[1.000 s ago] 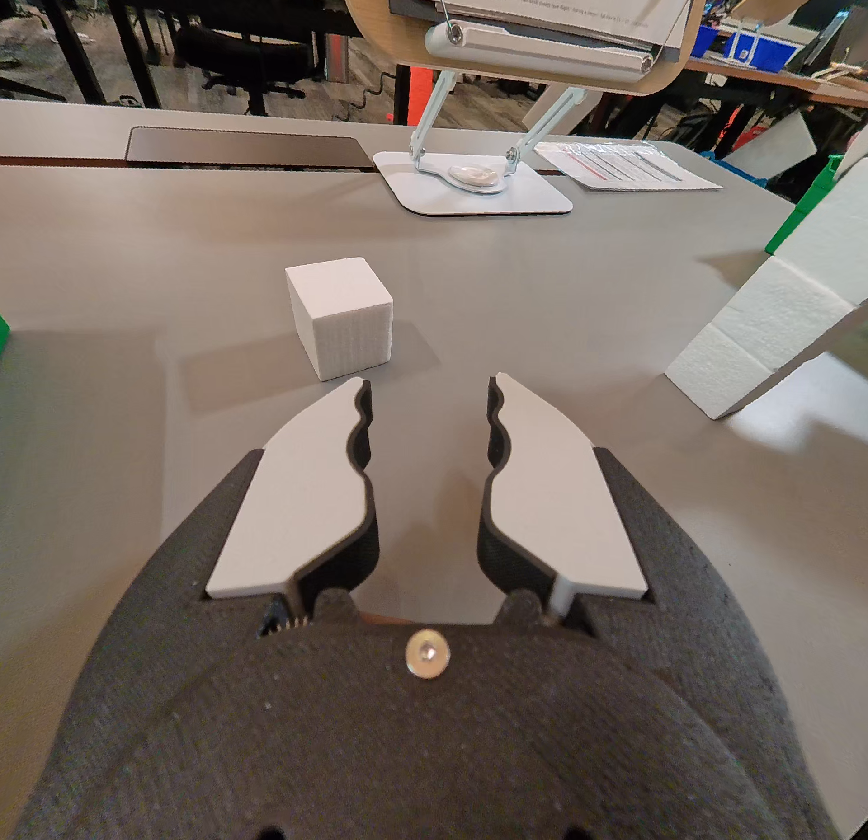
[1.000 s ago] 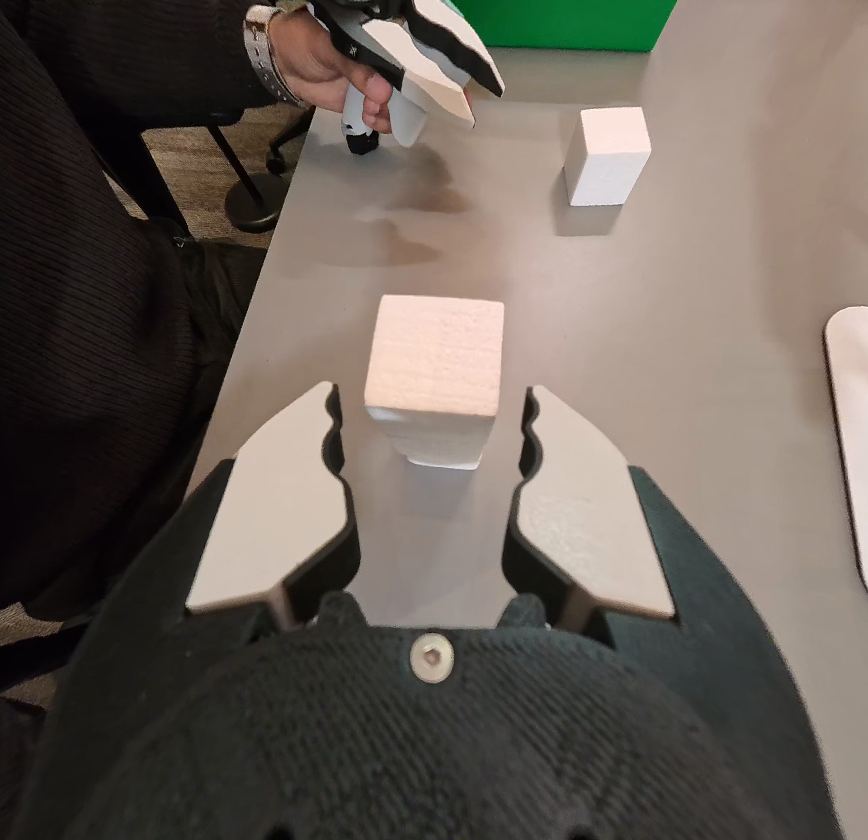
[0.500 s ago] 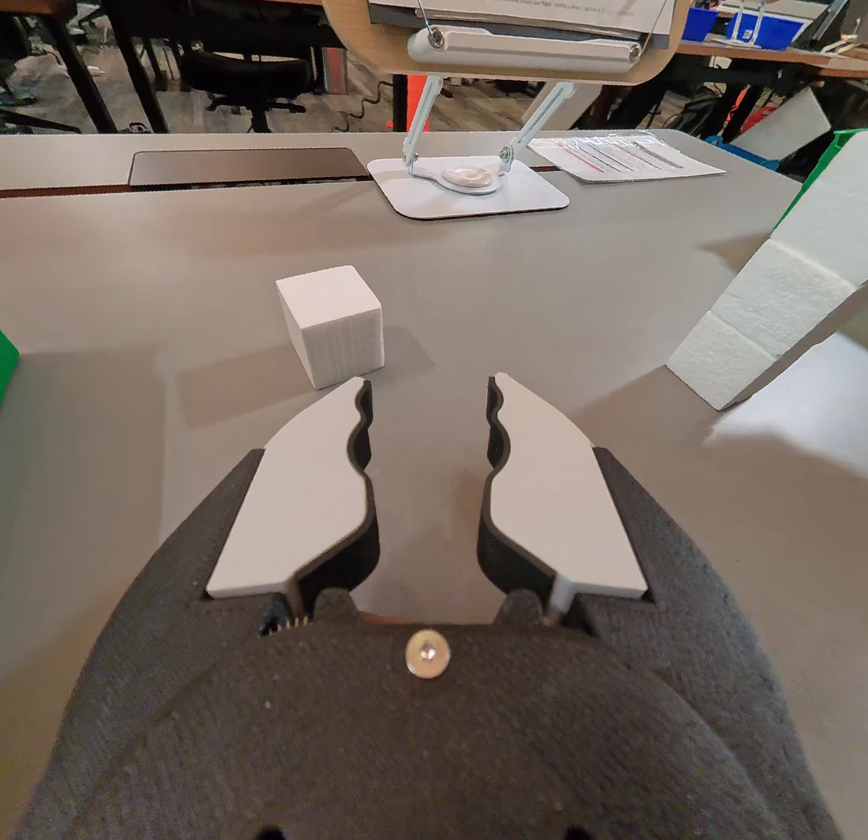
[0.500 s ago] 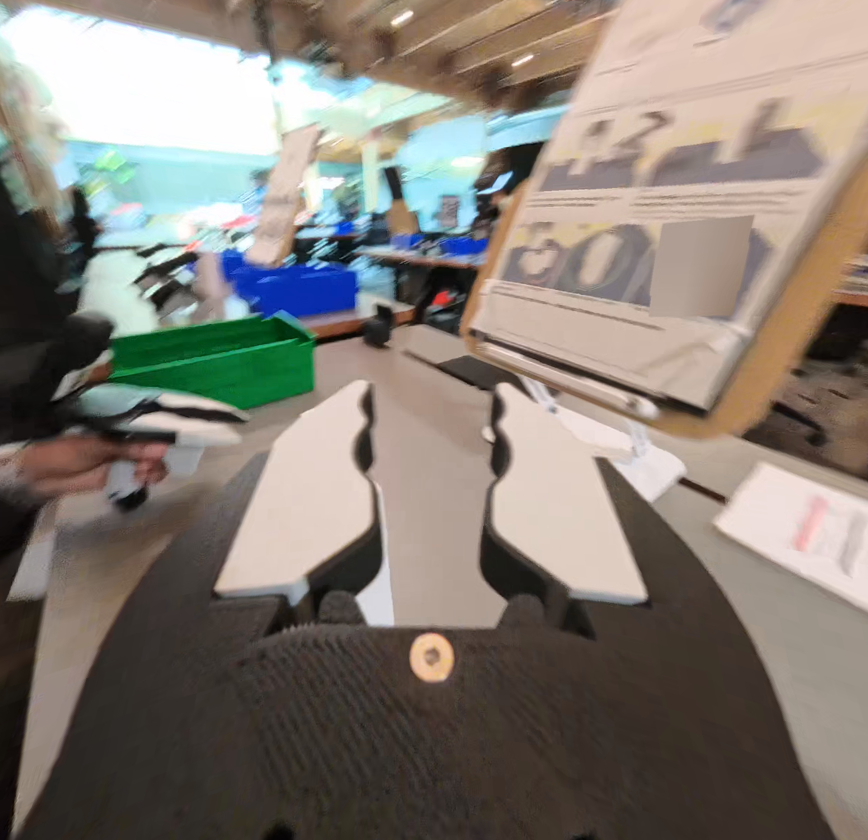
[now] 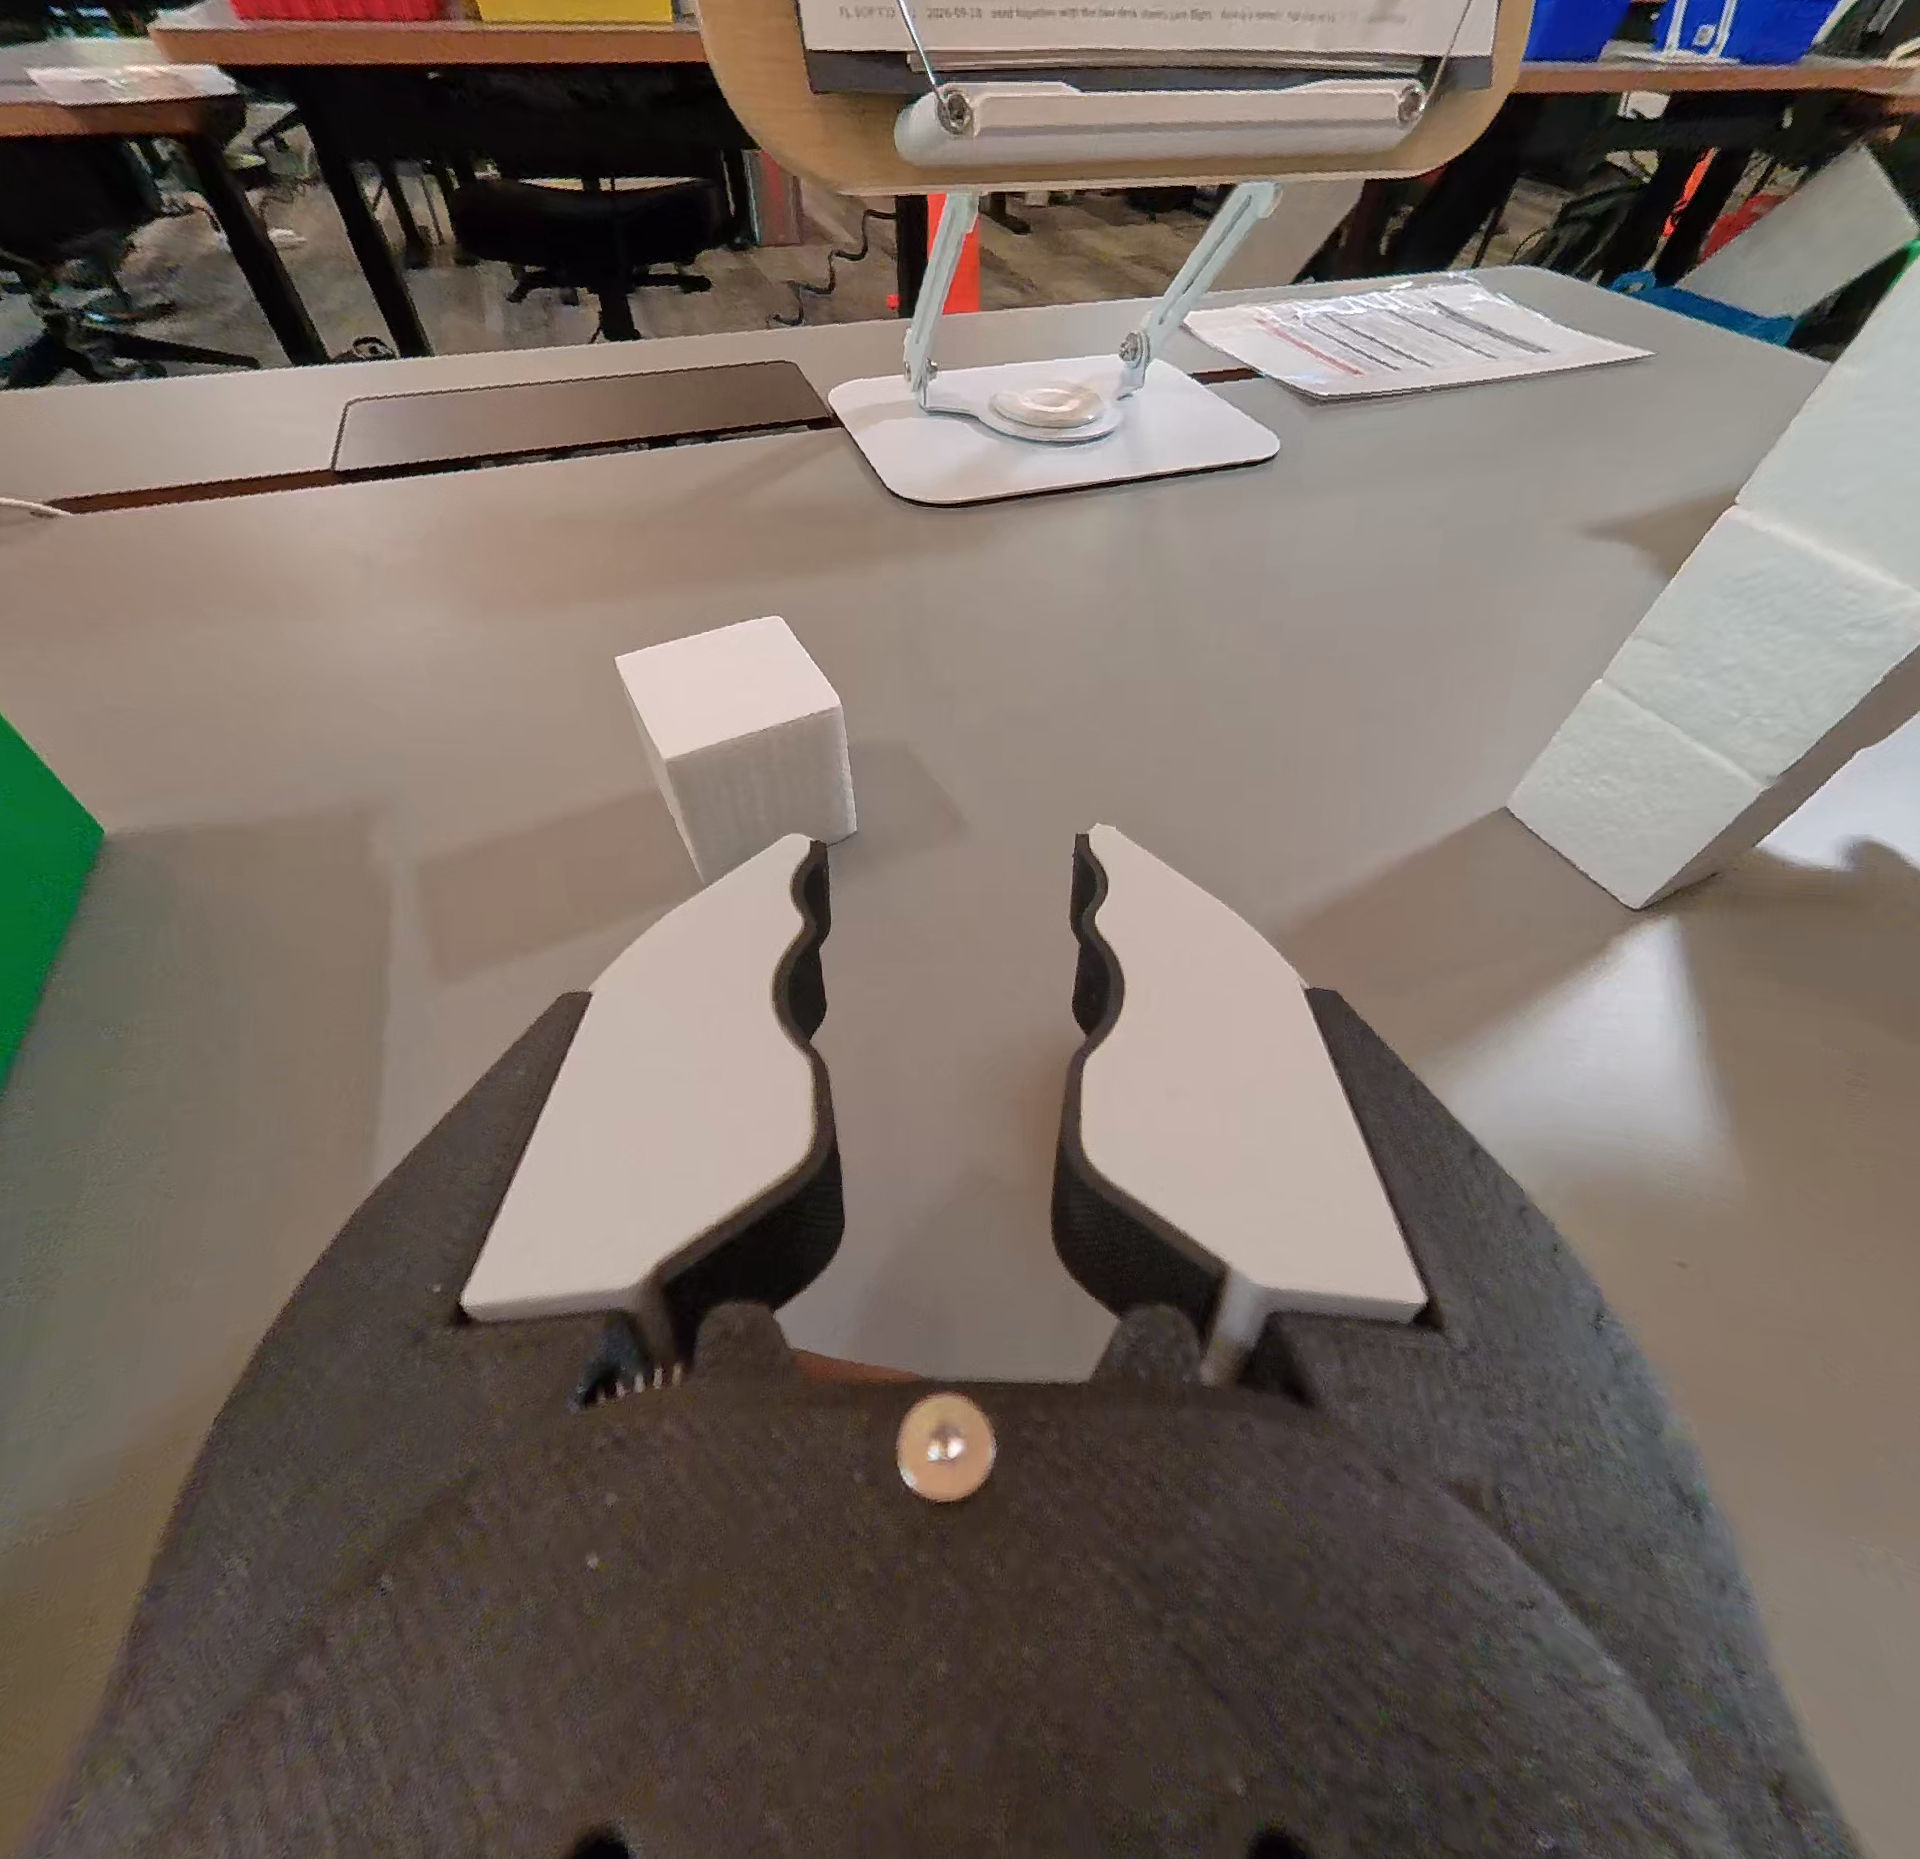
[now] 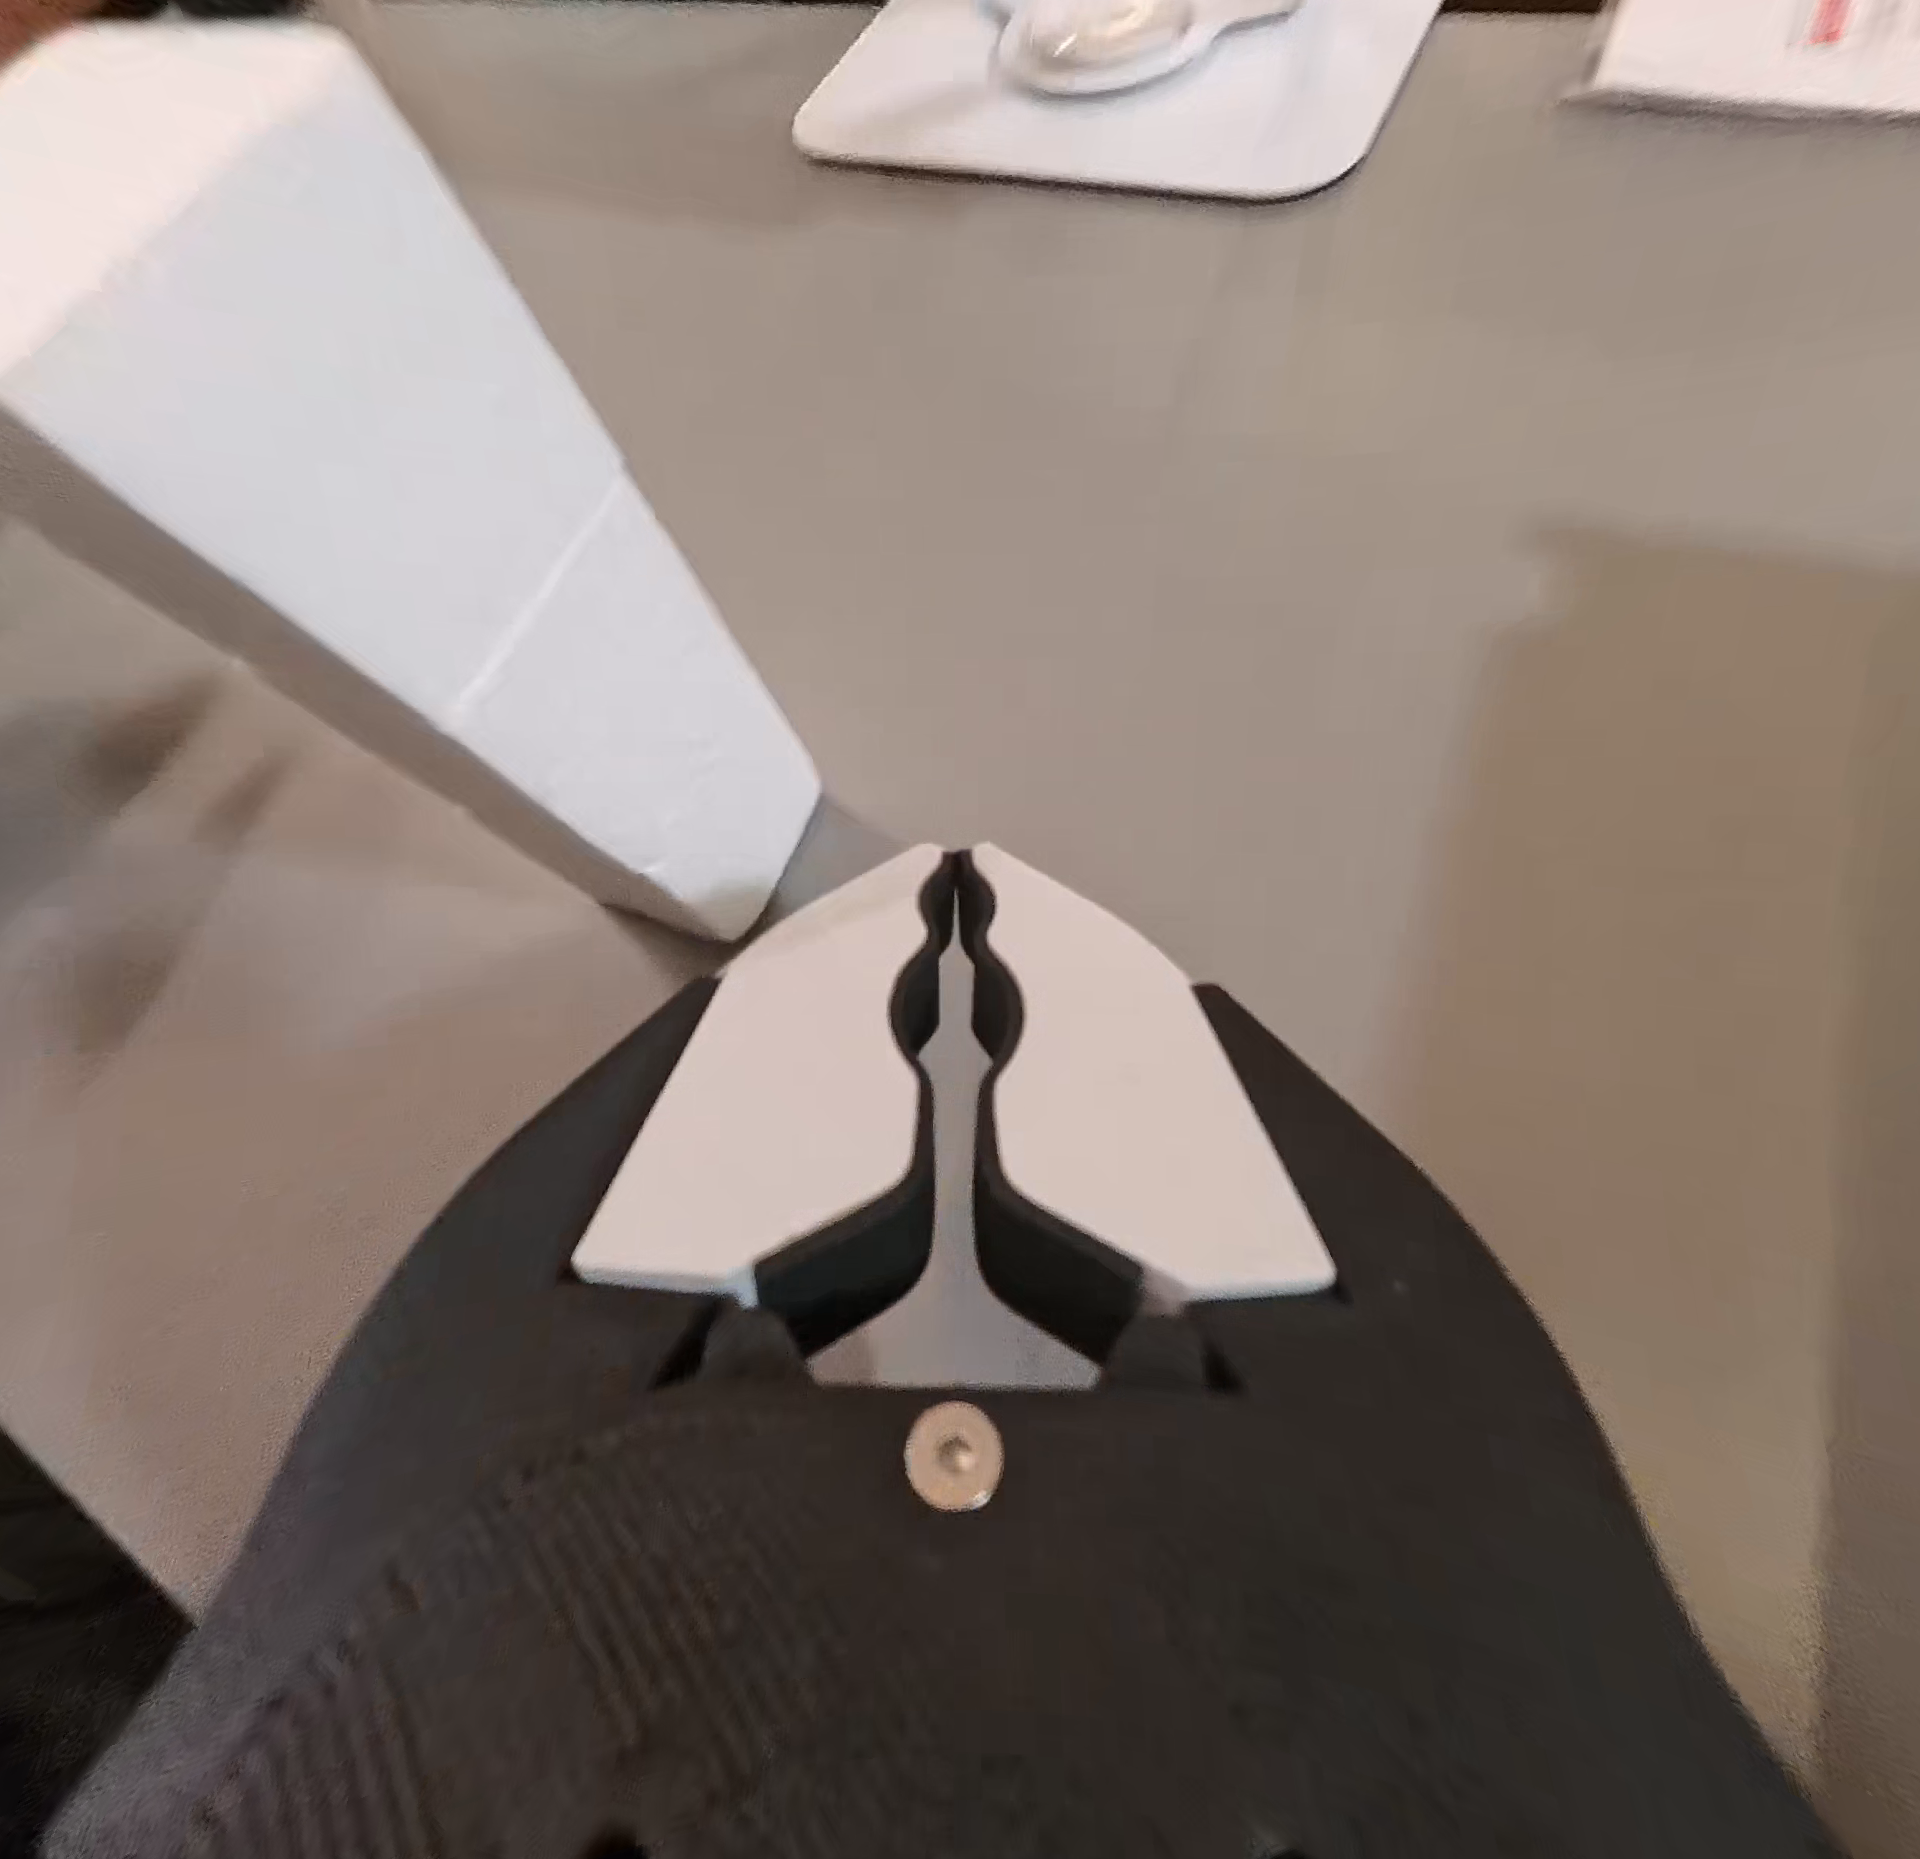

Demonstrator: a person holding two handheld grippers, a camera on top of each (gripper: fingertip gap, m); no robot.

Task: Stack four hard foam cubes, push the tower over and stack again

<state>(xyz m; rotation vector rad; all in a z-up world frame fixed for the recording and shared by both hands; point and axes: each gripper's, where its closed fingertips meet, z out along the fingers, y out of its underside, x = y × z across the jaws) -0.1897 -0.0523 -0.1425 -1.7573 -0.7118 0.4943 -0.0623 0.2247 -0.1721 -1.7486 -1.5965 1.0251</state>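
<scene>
A single white foam cube sits on the grey table, just ahead and left of my left gripper, which is open and empty. A tower of stacked white foam cubes stands at the right of the left wrist view, its top out of frame. In the right wrist view the same tower runs from upper left down to its base. My right gripper is shut and empty, its tips close beside the tower's lower right corner; I cannot tell if they touch.
A document stand with a white base plate and a printed sheet lie at the table's far side; both show in the right wrist view, the base plate and the sheet. A green bin is at the left edge. To reach the single white foam cube in a straight line is about 7 cm for my left fingers, about 35 cm for my right.
My right gripper left the top of the tower, swung up and around, and has shut; it now points down beside the tower. My left gripper has barely moved.
</scene>
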